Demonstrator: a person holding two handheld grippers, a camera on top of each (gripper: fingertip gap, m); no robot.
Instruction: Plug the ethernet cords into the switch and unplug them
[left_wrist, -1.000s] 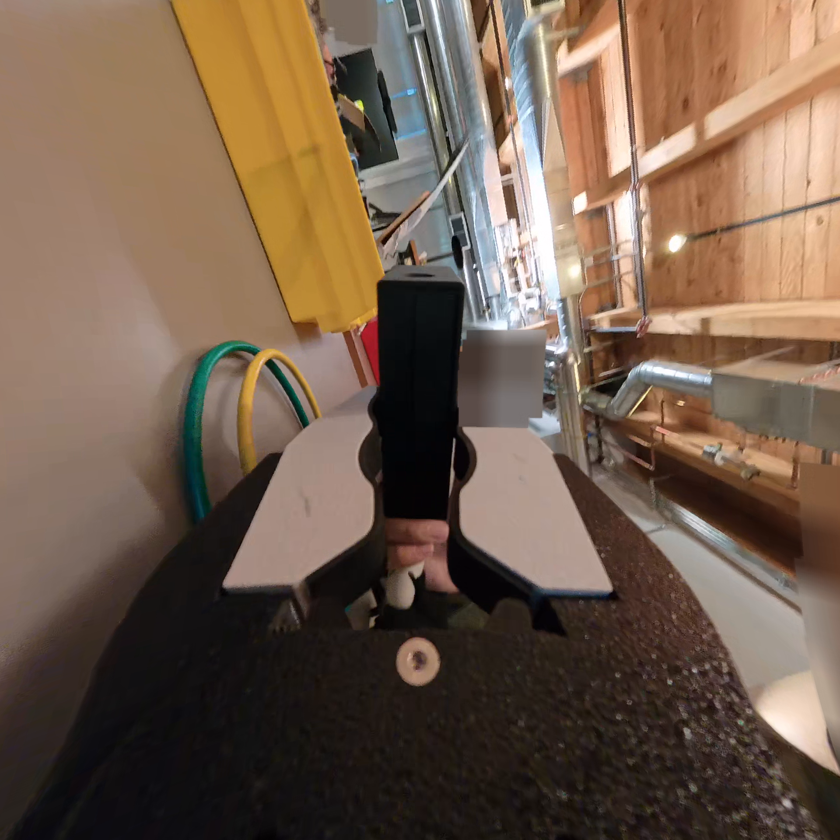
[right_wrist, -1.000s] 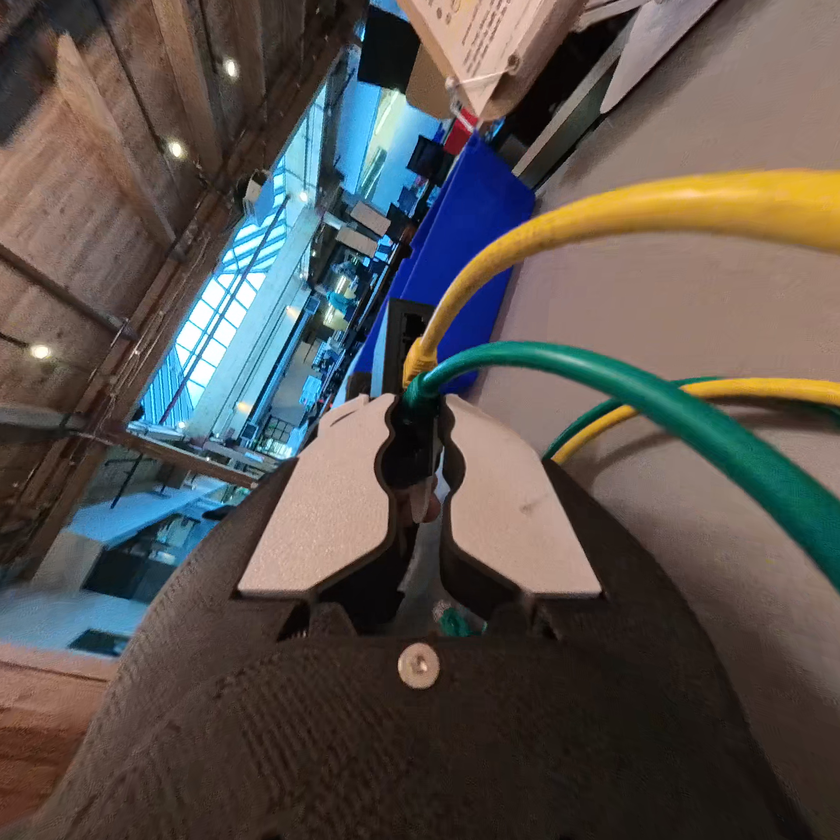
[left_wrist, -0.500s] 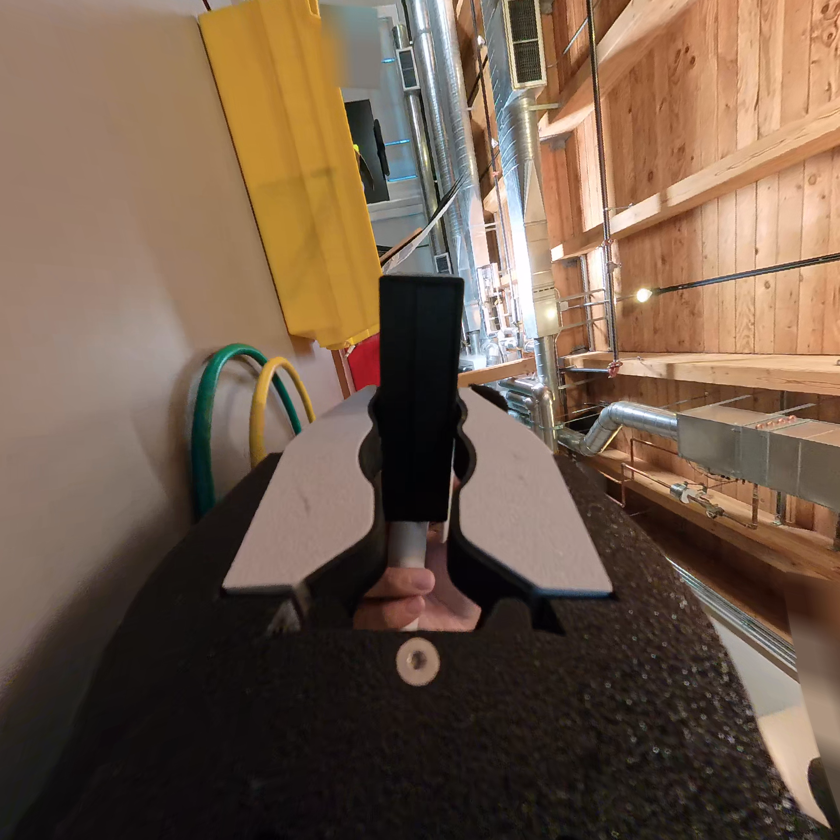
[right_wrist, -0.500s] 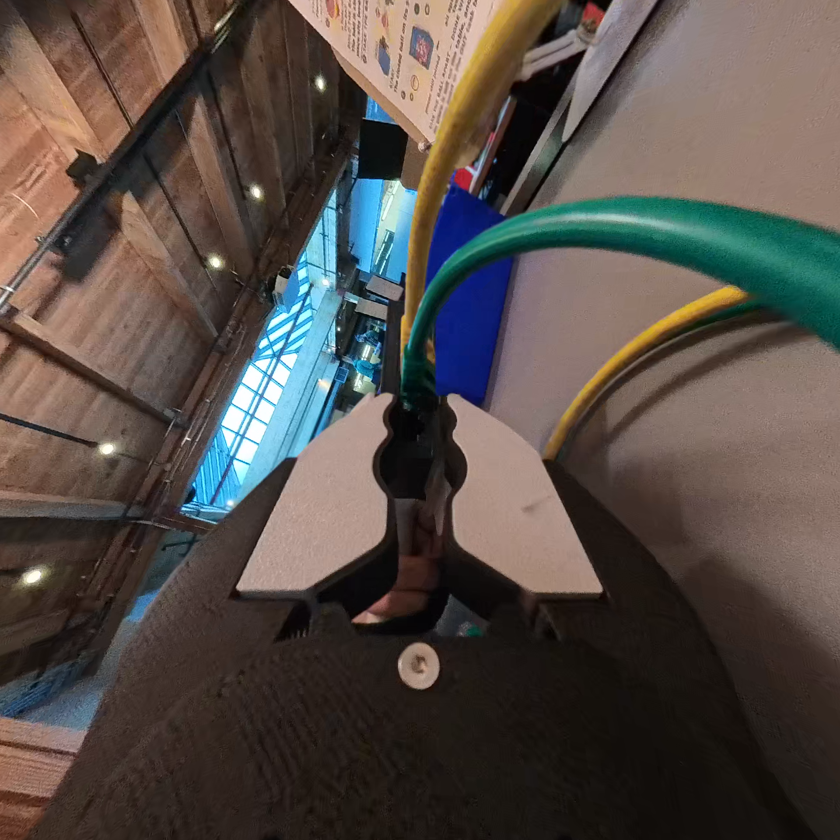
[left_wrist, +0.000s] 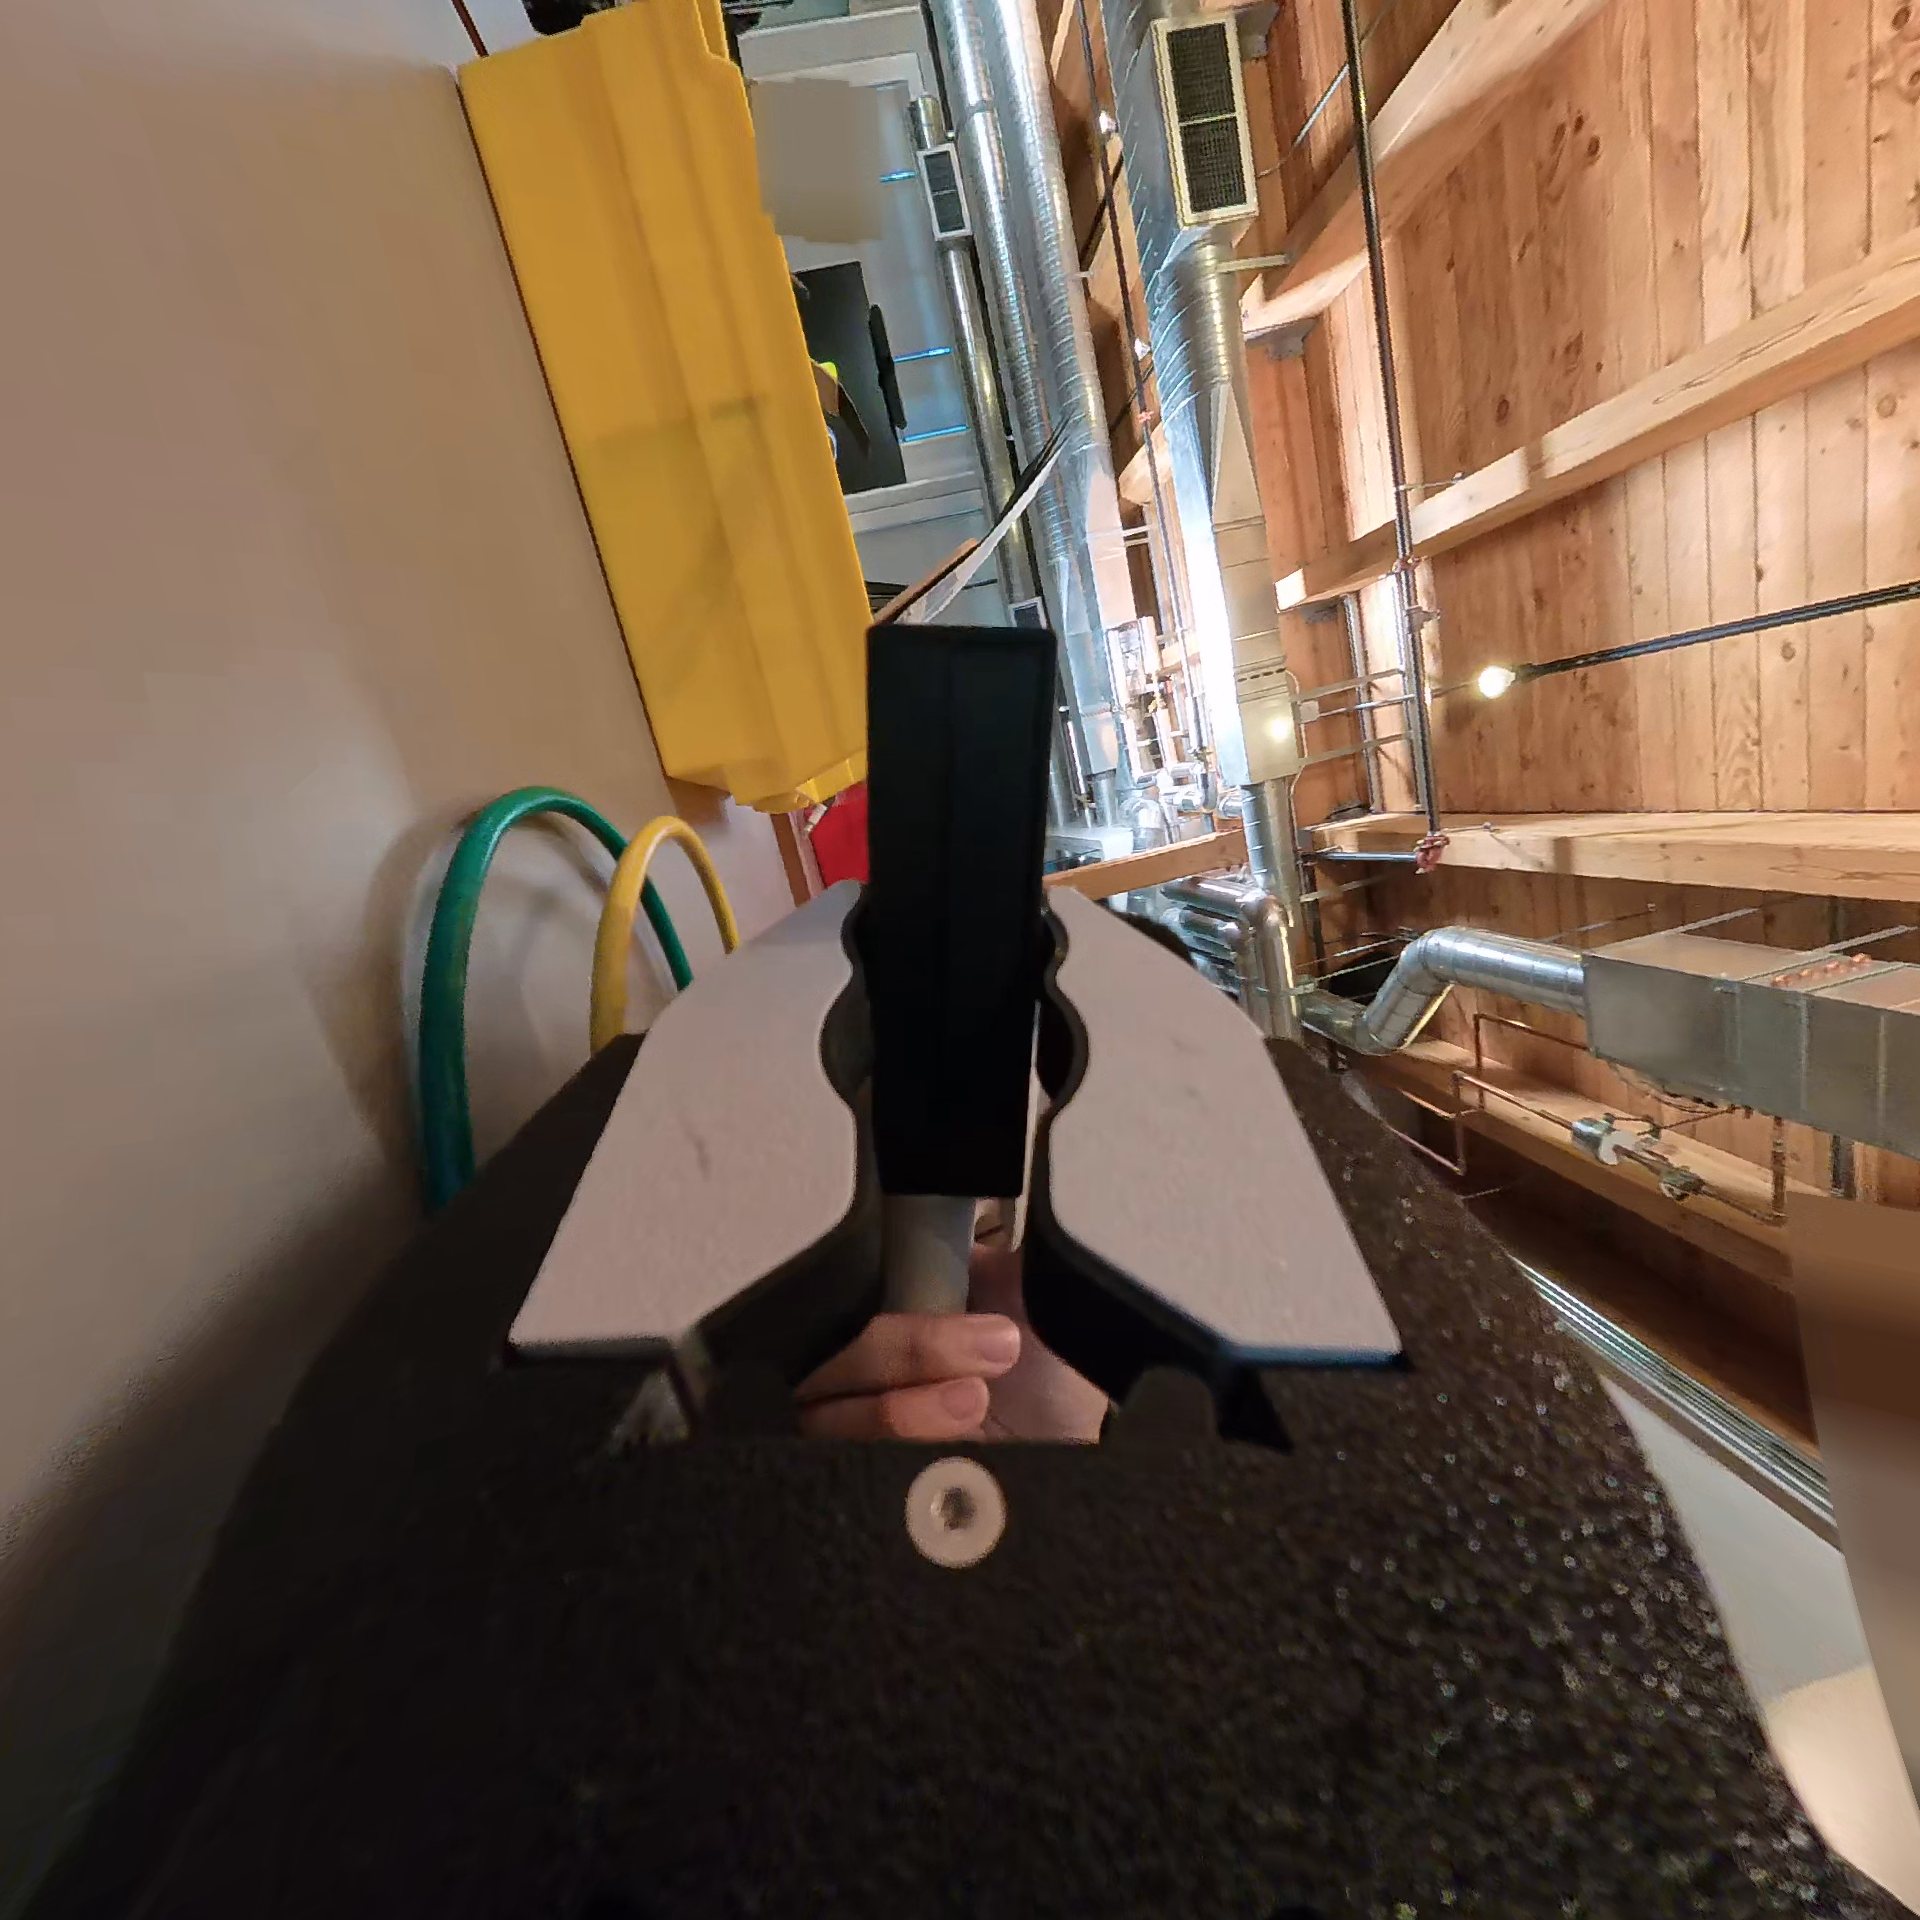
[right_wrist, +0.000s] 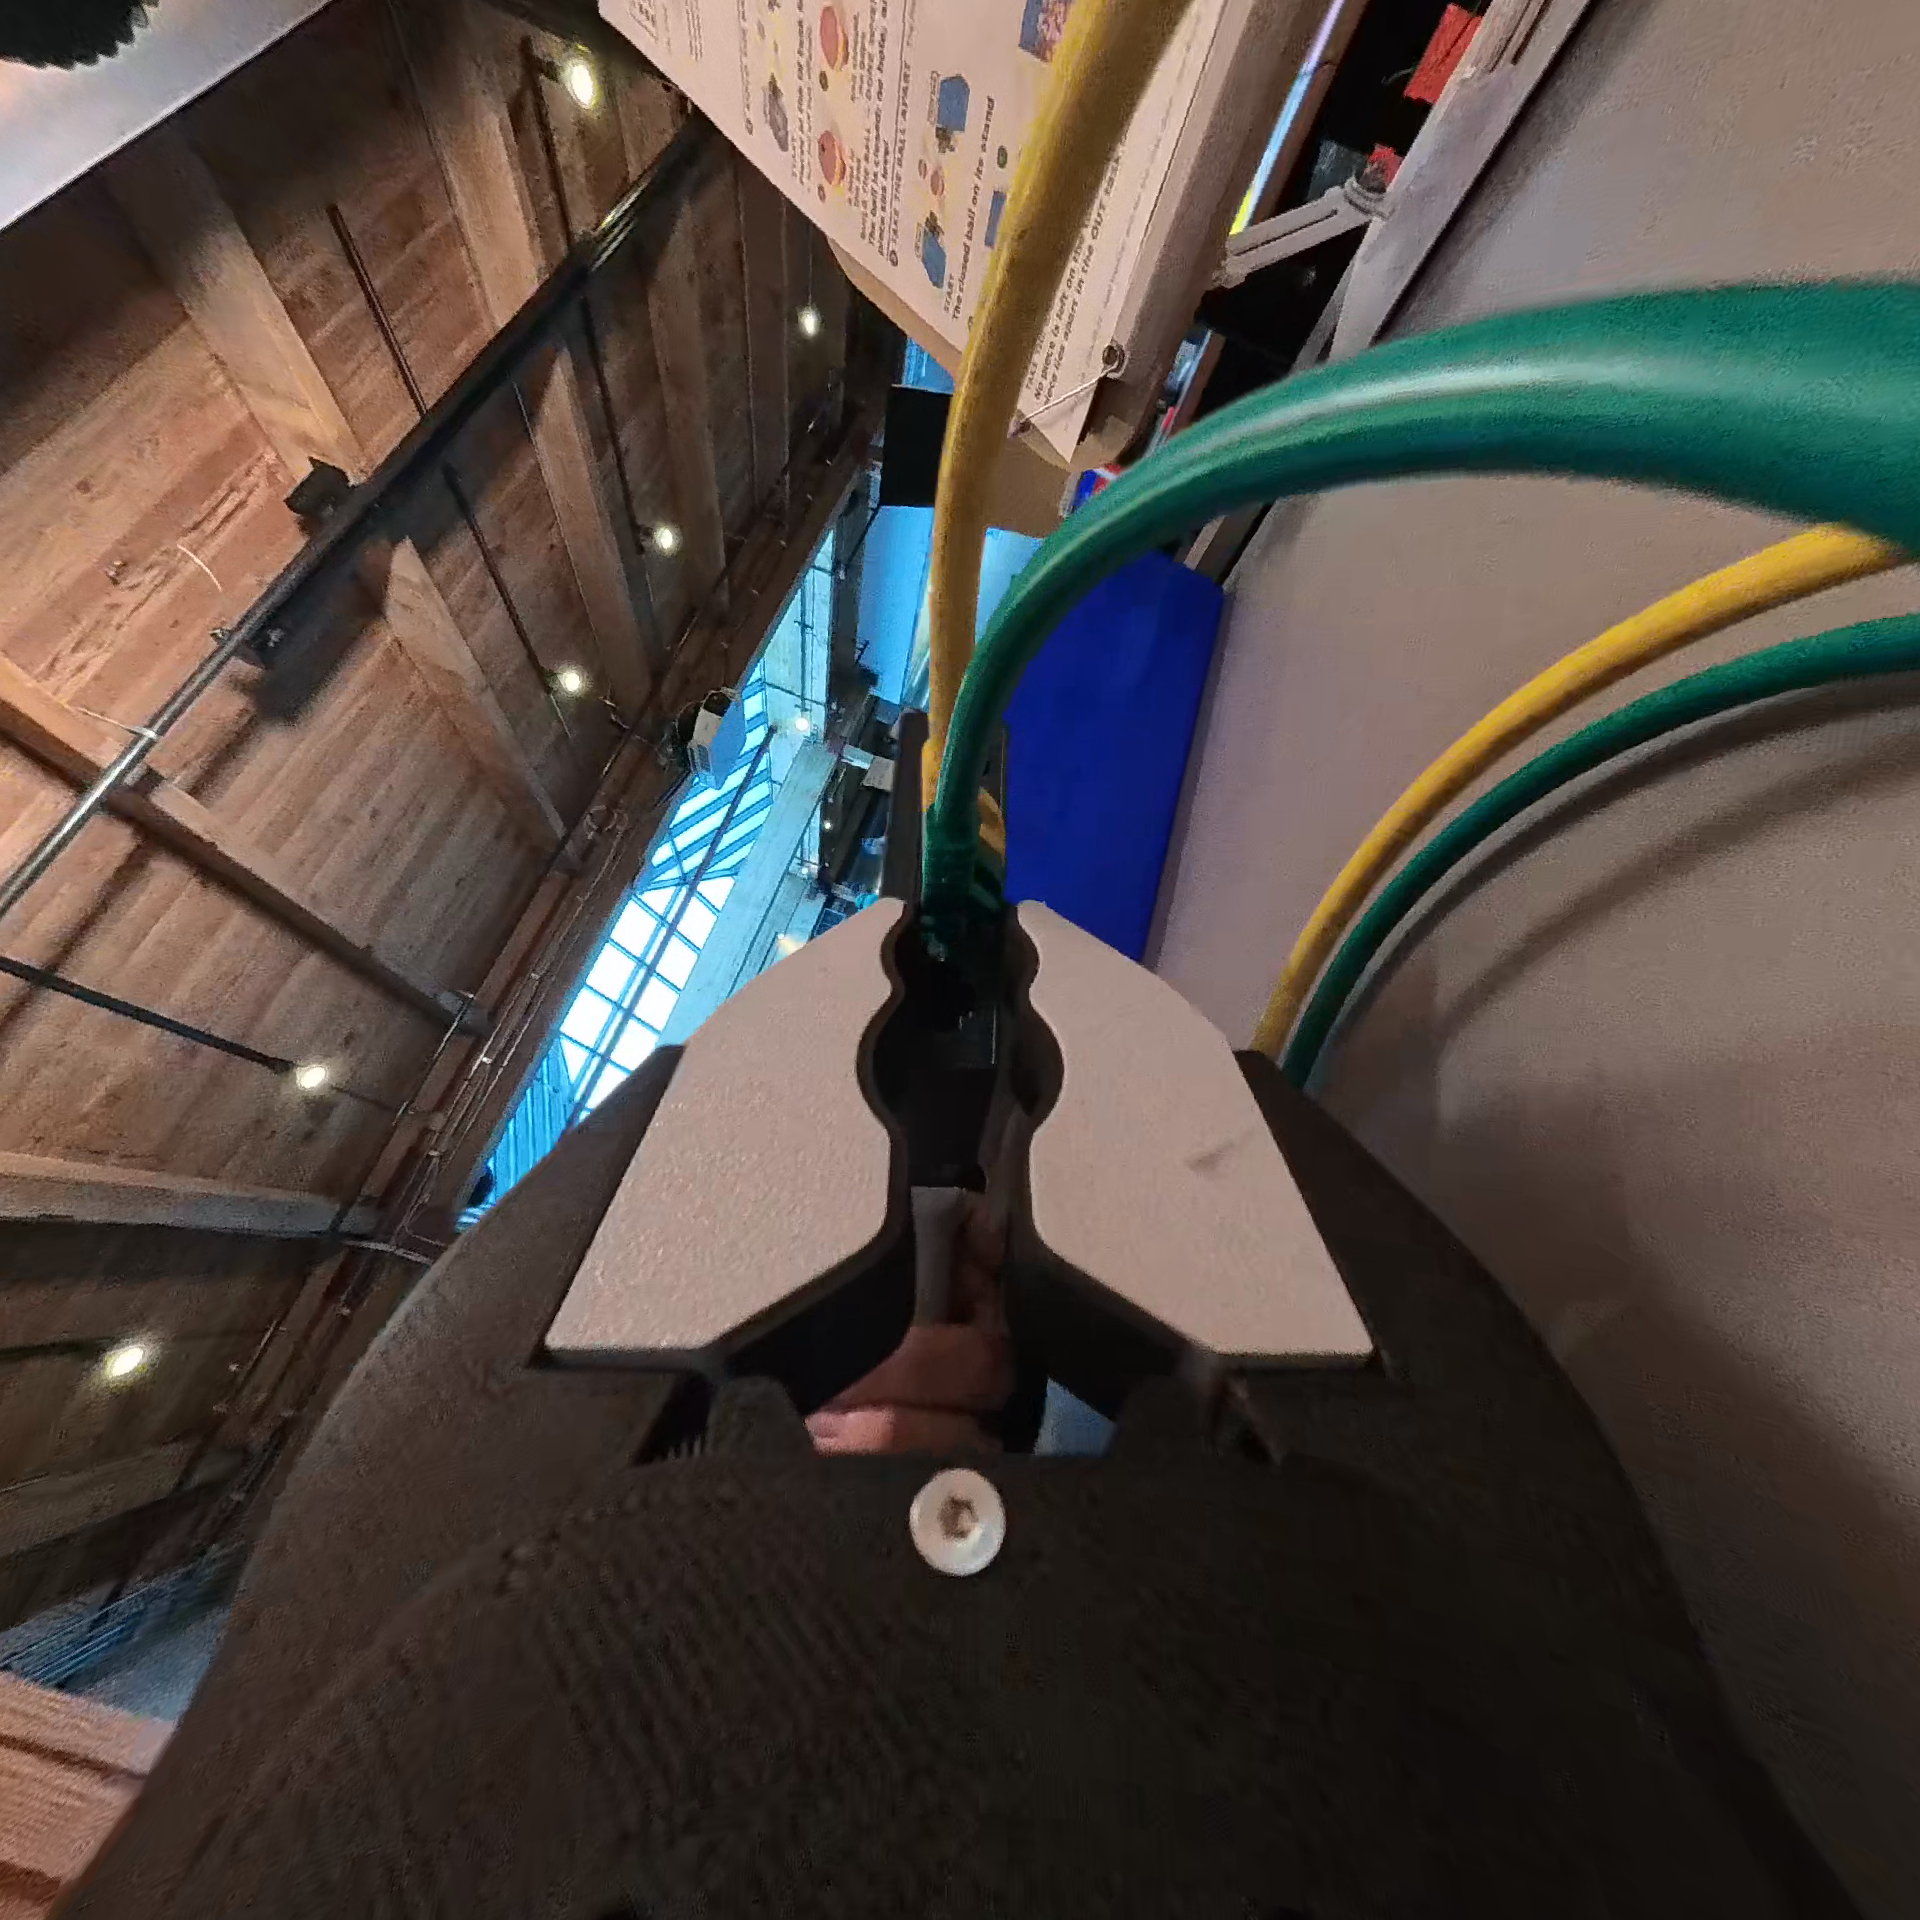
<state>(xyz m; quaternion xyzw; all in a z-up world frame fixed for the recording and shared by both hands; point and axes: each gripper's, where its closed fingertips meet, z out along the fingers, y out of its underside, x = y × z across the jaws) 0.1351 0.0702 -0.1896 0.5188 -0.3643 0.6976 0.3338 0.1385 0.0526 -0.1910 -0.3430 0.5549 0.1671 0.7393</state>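
My left gripper is shut on the black switch, which sticks out past the fingertips, raised off the table. Loops of the green cord and the yellow cord lie on the beige table to its left. My right gripper is shut on the green cord's plug. The green cord arcs up and to the right from it. The yellow cord rises just behind, next to a thin black edge of the switch. I cannot tell whether either plug is seated.
A yellow bin stands at the table's far end in the left wrist view. A blue bin and a printed sheet show beyond the right gripper. More loops of both cords lie on the table. Both grippers' tips are close together, under 4 cm apart.
The right gripper has turned and lifted with the green plug; the green cord now arcs high and the yellow cord rises straight up. The left gripper still holds the switch and has tilted slightly.
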